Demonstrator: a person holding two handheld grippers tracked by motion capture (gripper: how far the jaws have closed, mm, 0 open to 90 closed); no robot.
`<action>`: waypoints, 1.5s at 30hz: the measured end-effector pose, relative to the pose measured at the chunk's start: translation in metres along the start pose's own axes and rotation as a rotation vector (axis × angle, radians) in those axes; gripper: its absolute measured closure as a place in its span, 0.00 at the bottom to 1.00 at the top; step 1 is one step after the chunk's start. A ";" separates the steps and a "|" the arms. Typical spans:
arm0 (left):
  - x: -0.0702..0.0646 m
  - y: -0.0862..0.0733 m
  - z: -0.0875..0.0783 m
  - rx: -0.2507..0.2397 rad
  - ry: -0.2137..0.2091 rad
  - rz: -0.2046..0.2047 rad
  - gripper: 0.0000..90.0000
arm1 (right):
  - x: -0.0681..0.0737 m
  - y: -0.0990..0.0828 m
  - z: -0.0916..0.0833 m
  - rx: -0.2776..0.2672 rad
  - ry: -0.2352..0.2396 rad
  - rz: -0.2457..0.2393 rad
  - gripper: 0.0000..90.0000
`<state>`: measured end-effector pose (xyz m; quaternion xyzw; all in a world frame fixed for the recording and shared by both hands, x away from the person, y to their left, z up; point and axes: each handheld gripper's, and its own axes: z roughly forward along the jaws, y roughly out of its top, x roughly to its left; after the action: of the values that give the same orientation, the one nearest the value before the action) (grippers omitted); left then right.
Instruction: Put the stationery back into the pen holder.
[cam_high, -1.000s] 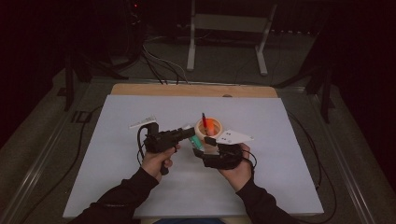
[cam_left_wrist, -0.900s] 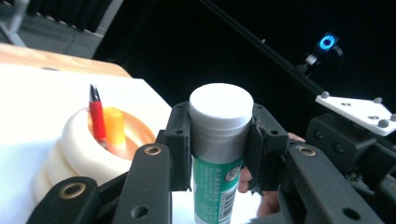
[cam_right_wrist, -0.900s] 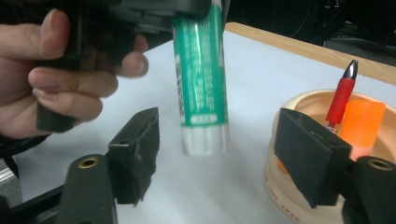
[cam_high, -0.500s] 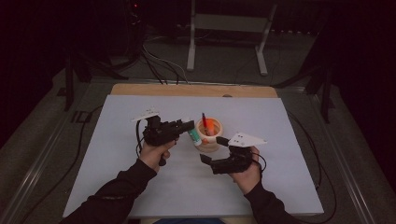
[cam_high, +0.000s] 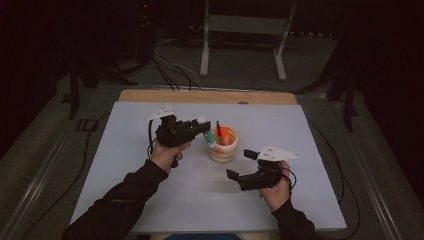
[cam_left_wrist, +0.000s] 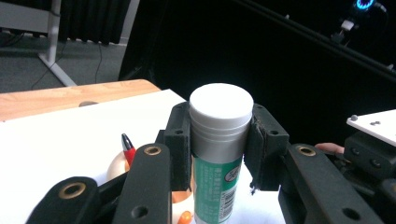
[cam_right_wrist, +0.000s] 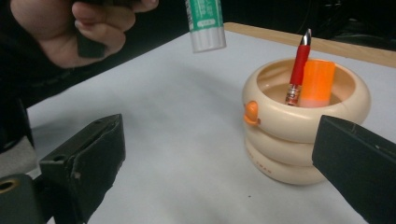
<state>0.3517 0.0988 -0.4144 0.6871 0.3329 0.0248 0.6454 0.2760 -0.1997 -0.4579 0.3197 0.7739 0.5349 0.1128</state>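
A green glue stick (cam_left_wrist: 217, 154) with a white cap hangs upright in my left gripper (cam_left_wrist: 217, 135), whose pads press on both sides of it. In the high view the glue stick (cam_high: 210, 139) is just left of and above the cream ringed pen holder (cam_high: 223, 151). Its lower end (cam_right_wrist: 204, 23) hangs clear of the table. The holder (cam_right_wrist: 299, 126) contains a red pen (cam_right_wrist: 299, 65) and an orange tube (cam_right_wrist: 317, 84). My right gripper (cam_high: 240, 164) is near the holder's right front; its jaws have just been opening and stand wide, with nothing between them.
A white sheet (cam_high: 150, 190) covers the table, with a wooden edge (cam_high: 200, 96) at the far side. Beyond it are a metal stand (cam_high: 240, 45) and cables on the floor. The hand (cam_right_wrist: 79, 28) holding the left gripper is at the upper left of the right gripper view.
My right gripper has opened and drawn back from the pen holder toward the front right. My left gripper has risen a little with the glue stick.
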 end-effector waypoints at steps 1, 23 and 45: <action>0.000 0.001 0.001 0.006 -0.001 0.010 0.74 | 0.000 -0.001 0.000 0.000 0.002 0.001 0.03; 0.001 0.018 0.034 0.065 0.033 0.181 0.74 | -0.001 -0.003 0.000 -0.025 0.005 0.010 0.03; 0.015 -0.001 0.066 0.112 0.073 0.204 0.73 | -0.001 -0.003 -0.001 -0.033 0.014 0.015 0.03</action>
<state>0.3931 0.0488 -0.4315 0.7512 0.2852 0.0967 0.5875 0.2745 -0.2017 -0.4606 0.3197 0.7634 0.5506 0.1086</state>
